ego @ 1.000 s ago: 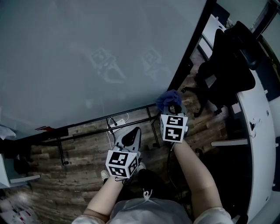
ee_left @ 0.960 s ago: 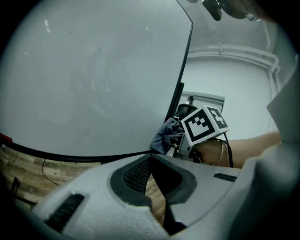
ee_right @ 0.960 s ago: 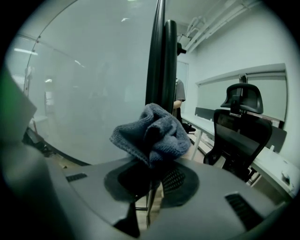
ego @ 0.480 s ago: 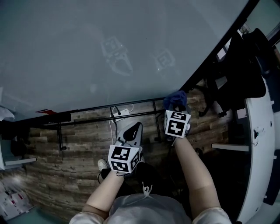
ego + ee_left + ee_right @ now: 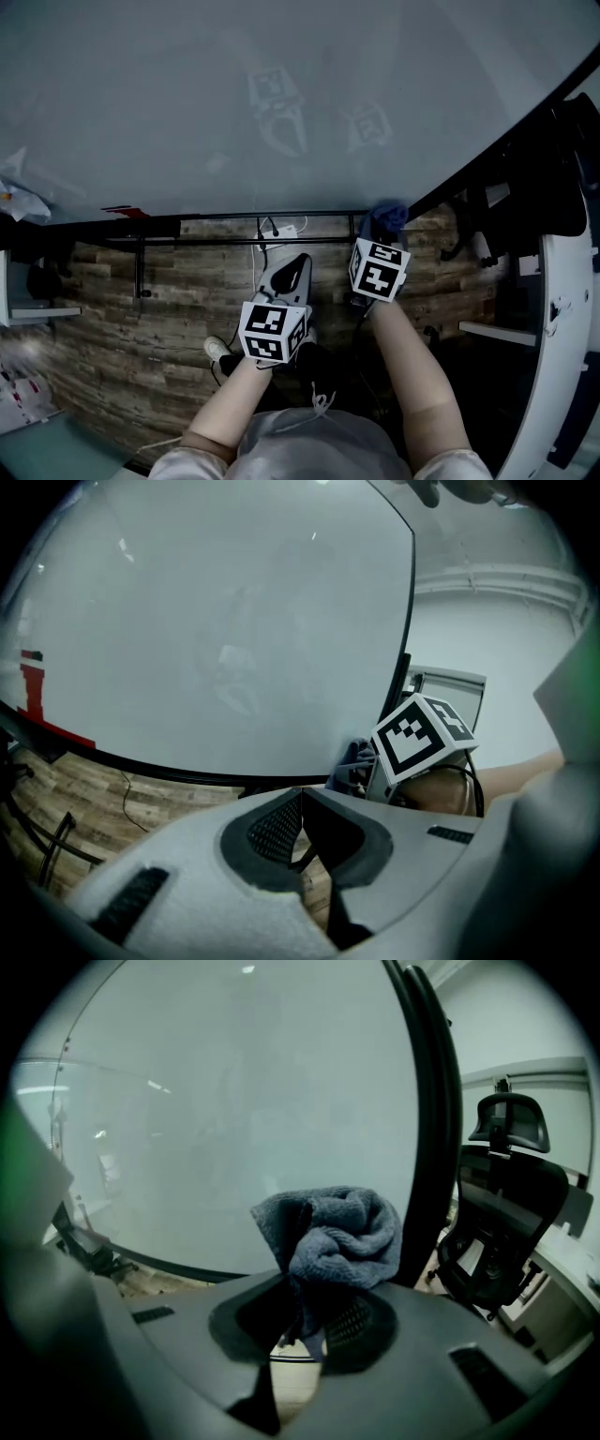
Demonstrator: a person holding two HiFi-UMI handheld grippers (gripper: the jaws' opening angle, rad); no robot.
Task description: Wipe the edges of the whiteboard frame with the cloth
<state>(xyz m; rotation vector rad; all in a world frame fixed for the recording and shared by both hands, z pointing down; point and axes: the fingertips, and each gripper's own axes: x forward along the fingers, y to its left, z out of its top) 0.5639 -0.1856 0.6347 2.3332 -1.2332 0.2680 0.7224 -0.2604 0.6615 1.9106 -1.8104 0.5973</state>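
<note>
- Cloth (image 5: 333, 1237), a crumpled blue-grey bundle, is clamped in the right claw (image 5: 309, 1309) and bulges out above the jaw tips.
- It sits at the lower right corner of the whiteboard frame (image 5: 234, 221), where the dark bottom rail meets the right-hand upright; actual contact cannot be made out.
- The left claw (image 5: 298, 825) has its jaws together with nothing between them. In the head view it hangs lower and to the left of the right claw, apart from the frame.
- The pale whiteboard (image 5: 187, 103) faintly mirrors both marker cubes.
- A black office chair (image 5: 502, 1213) stands beyond the right upright.
- Wood-pattern floor (image 5: 187, 281) lies below the rail.
</note>
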